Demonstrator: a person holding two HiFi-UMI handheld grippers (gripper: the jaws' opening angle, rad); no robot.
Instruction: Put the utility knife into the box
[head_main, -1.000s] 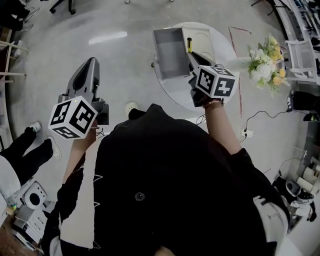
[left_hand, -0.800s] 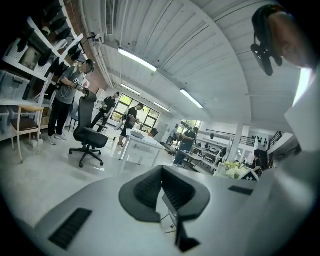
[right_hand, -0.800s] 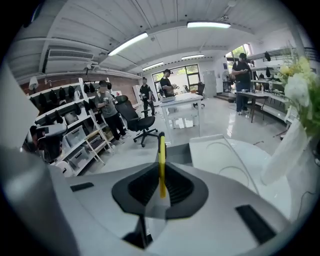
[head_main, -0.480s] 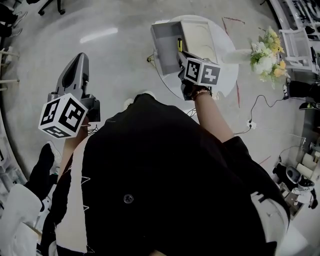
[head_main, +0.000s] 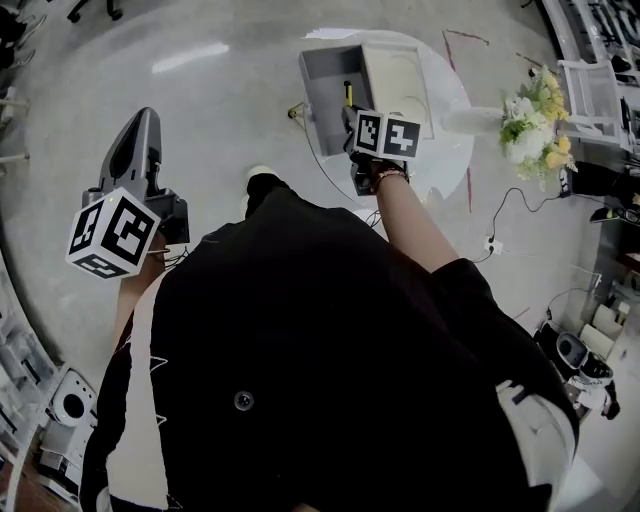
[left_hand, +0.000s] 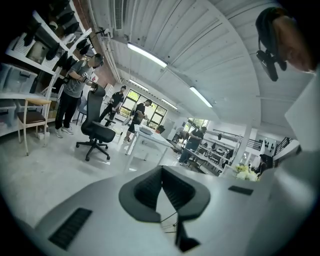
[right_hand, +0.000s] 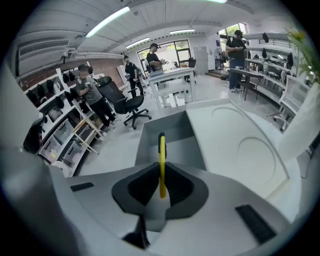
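My right gripper (right_hand: 161, 181) is shut on the yellow utility knife (right_hand: 161, 162), which stands on edge between the jaws and points forward over the open grey box (right_hand: 170, 140). In the head view the right gripper (head_main: 350, 108) hangs just above the near side of the grey box (head_main: 328, 95) on the white round table (head_main: 448, 160), with the utility knife (head_main: 347, 93) poking out over the box's inside. Out over the floor at the left, my left gripper (head_main: 134, 140) is shut with nothing in it; the left gripper view shows its jaws (left_hand: 161, 187) meeting.
A white lid or tray (head_main: 398, 72) lies beside the box on the table. A vase of flowers (head_main: 527, 115) stands at the table's right. Cables and a power strip (head_main: 491, 243) lie on the floor. Office chairs (left_hand: 96, 130), desks and several people are farther off.
The right gripper has carried the knife forward and left, from the table's near edge to over the box. The left gripper has stayed low at the left.
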